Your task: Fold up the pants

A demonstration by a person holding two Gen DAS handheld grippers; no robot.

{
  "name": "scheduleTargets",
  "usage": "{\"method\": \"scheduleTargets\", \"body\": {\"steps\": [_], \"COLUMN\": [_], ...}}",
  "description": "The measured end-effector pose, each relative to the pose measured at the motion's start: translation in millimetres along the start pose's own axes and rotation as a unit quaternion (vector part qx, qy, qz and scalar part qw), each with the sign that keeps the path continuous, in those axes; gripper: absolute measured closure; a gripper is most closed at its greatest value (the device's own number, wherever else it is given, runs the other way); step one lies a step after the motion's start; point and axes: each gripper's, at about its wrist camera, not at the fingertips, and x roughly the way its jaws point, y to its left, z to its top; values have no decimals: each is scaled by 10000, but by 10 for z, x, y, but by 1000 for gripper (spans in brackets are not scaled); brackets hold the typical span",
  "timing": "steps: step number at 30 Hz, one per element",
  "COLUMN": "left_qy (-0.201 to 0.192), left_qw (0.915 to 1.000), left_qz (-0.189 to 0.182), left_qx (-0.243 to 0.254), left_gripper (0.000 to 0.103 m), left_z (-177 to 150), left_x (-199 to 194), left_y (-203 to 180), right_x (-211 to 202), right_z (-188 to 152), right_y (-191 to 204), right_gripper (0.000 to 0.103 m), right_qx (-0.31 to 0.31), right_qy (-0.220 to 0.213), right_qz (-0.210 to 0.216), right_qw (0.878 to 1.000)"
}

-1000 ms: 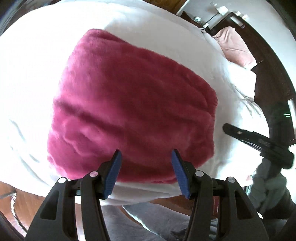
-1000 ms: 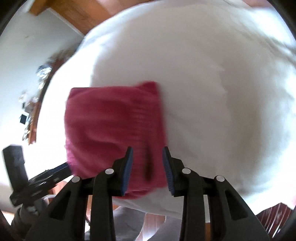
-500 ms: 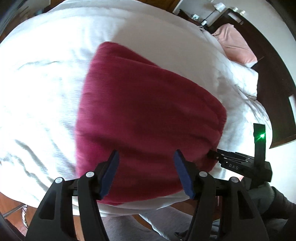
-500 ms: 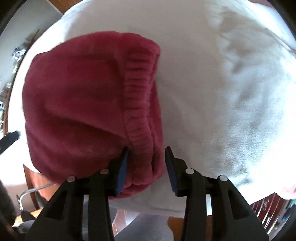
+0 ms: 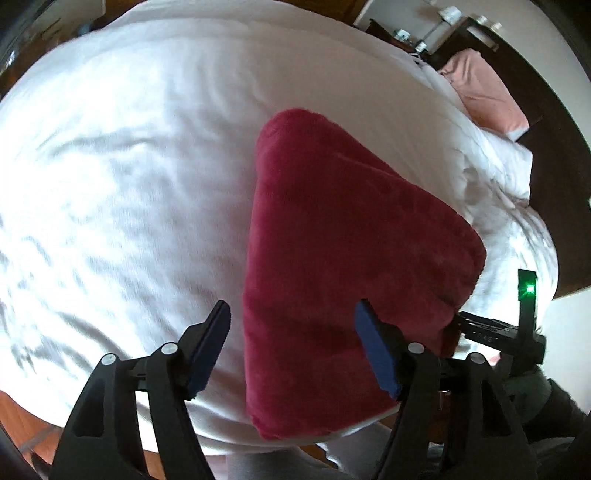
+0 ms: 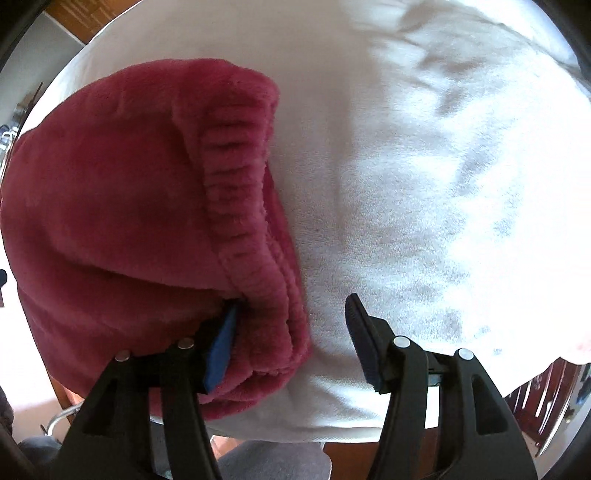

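The dark red fleece pants [image 5: 343,266] lie folded into a thick block on the white bed cover [image 5: 122,177]. My left gripper [image 5: 295,343] is open, its jaws straddling the near left edge of the block without gripping it. In the right wrist view the pants [image 6: 122,221] fill the left half, with the ribbed waistband [image 6: 240,206] facing the camera. My right gripper [image 6: 291,339] is open. Its left finger [image 6: 221,343] is tucked in the fold beside the waistband and its right finger [image 6: 364,343] is over bare cover. The right gripper also shows in the left wrist view [image 5: 491,332], at the pants' right corner.
A pink pillow [image 5: 484,92] and white pillow [image 5: 506,155] lie at the bed's far right by a dark headboard [image 5: 554,110]. The bed's near edge [image 6: 332,424] runs just in front of both grippers, with wood floor [image 6: 74,18] around it.
Both grippers moved closer to the pants. The left gripper swung left, so the block now sits right of centre. The right gripper's jaws opened wider around the waistband edge.
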Motion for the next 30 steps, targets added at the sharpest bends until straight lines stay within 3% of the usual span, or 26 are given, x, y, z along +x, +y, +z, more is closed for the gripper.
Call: {"method": "scheduleTargets", "body": {"steps": [20, 24, 30], "left_qy": [-148, -99, 60], "left_qw": [9889, 9854, 9828], "left_qz": [415, 505, 354], "left_qx": [1419, 1624, 1814], "left_gripper": [31, 22, 19], "left_z": [237, 244, 239], "left_x": [48, 106, 184], "left_y": [-223, -247, -280], "right_x": [34, 9, -80], "right_z": [-76, -103, -138], "right_y": [-82, -94, -180], "right_gripper": [45, 42, 37], "right_qx": [427, 555, 707], "right_qy": [-36, -42, -150], "right_qz": [-218, -162, 106], "right_qw": [9988, 9983, 9973]}}
